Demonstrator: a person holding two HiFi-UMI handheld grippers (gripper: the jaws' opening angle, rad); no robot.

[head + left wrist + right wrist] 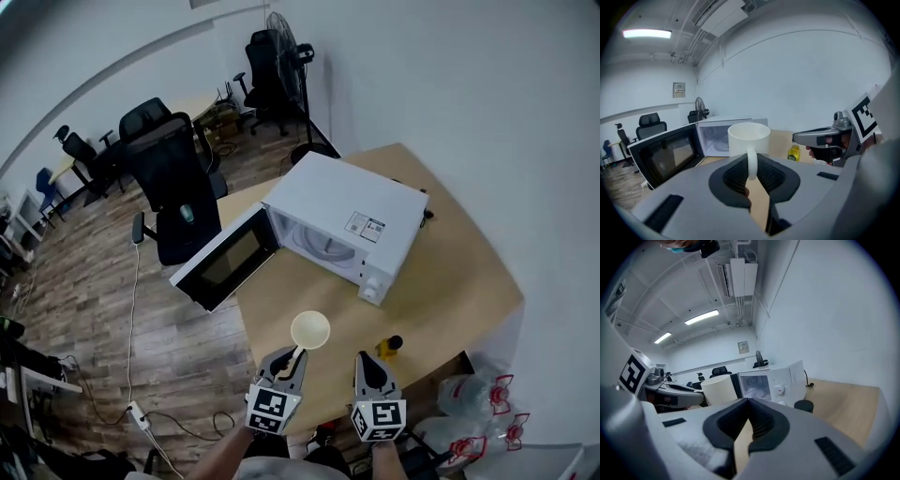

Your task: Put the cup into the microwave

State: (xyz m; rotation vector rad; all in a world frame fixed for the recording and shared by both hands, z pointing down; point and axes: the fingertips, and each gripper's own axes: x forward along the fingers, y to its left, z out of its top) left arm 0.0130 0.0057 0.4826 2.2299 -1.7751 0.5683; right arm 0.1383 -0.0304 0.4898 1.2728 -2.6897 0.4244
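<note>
The fingers [736, 176] of the left gripper [751, 161] are nearly closed, and their ribbed pads pinch the handle of the white cup [748, 138] from both sides. The fingers [764, 420] of the right gripper [749, 401] meet at their tips with nothing between them.

In the head view both grippers sit side by side at the bottom edge, each in one of the person's hands. The left gripper [292, 361] and right gripper [367, 364] both point away from the person toward the microwave [352, 211] and tilt slightly downward.

The cup [310, 330] is upright with its mouth facing up and its long axis vertical. Its handle points straight back at the left gripper. Only the handle lies between the pads, while the body stands out past the fingertips.

The cup is held in the air over the near part of the tabletop [459, 281], in front of the microwave and apart from its opening. The microwave door [225, 258] stands swung open to the left, out past the tabletop edge. A small yellow bottle [389, 347] stands on the tabletop just ahead of the right gripper.
</note>
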